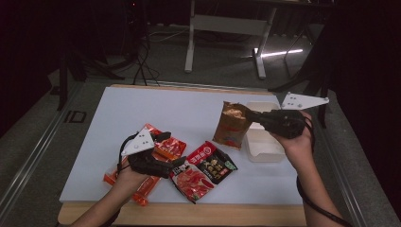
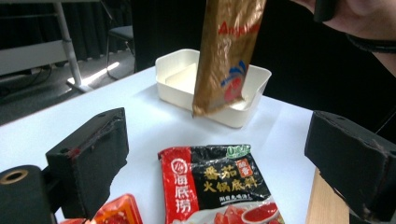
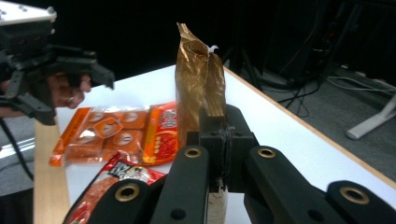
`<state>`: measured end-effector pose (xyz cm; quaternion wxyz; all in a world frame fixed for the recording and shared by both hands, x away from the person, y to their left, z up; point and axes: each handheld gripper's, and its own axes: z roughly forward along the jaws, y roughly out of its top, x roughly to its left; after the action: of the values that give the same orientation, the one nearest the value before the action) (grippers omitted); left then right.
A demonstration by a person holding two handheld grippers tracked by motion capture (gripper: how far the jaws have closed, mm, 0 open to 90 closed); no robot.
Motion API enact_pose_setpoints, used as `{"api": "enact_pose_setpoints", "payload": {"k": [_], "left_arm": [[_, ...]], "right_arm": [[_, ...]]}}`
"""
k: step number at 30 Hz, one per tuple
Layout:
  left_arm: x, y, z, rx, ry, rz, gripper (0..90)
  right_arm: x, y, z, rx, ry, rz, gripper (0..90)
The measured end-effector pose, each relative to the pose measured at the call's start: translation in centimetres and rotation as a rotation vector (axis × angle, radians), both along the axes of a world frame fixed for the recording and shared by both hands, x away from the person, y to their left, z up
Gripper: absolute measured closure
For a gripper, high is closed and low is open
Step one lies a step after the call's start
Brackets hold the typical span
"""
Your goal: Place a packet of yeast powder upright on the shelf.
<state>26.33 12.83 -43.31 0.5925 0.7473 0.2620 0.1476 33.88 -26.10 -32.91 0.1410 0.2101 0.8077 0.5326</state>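
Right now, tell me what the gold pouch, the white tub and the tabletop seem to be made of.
Gold pouch: likely metallised plastic film, glossy; it creases and glints where the right gripper pinches it.
White tub: probably moulded plastic, smooth and faintly shiny, with thin, even walls.
Tabletop: matt white surface; the bare front edge looks like pale wood or wood-look board.
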Motion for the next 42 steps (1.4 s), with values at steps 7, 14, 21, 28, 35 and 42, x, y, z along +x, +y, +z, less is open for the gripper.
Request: {"api": "enact_pose_setpoints", "payload": {"k": [7, 14, 21, 28, 35, 42], "left_arm": [[-0.2, 0.8, -0.9, 0.011, 0.015, 0.022, 6.9], [-0.6, 1.4, -1.8, 0.023, 0.050, 0.020, 3.7], [-1.2, 1.5, -2.3, 0.032, 0.041, 0.028, 1.9], [-1.4, 2.0, -3.2, 0.019, 0.061, 0.037, 1.9], [-1.7, 3.4, -4.1, 0.012, 0.088, 0.056, 1.9], [-2.0, 4.6, -4.5, -0.015, 0.094, 0.087, 2.0]], "right_arm": [[1.1, -1.1, 0.6, 0.009, -0.017, -0.032, 89.0], [2.0, -2.0, 1.1, 0.020, -0.042, -0.067, 89.0], [3.2, -3.3, 1.8, 0.036, -0.060, -0.119, 88.9], [4.7, -4.9, 2.2, 0.054, -0.061, -0.173, 89.0], [6.7, -6.4, 2.4, 0.049, -0.055, -0.239, 89.0], [8.8, -8.0, 2.1, 0.037, -0.036, -0.297, 89.1]]}}
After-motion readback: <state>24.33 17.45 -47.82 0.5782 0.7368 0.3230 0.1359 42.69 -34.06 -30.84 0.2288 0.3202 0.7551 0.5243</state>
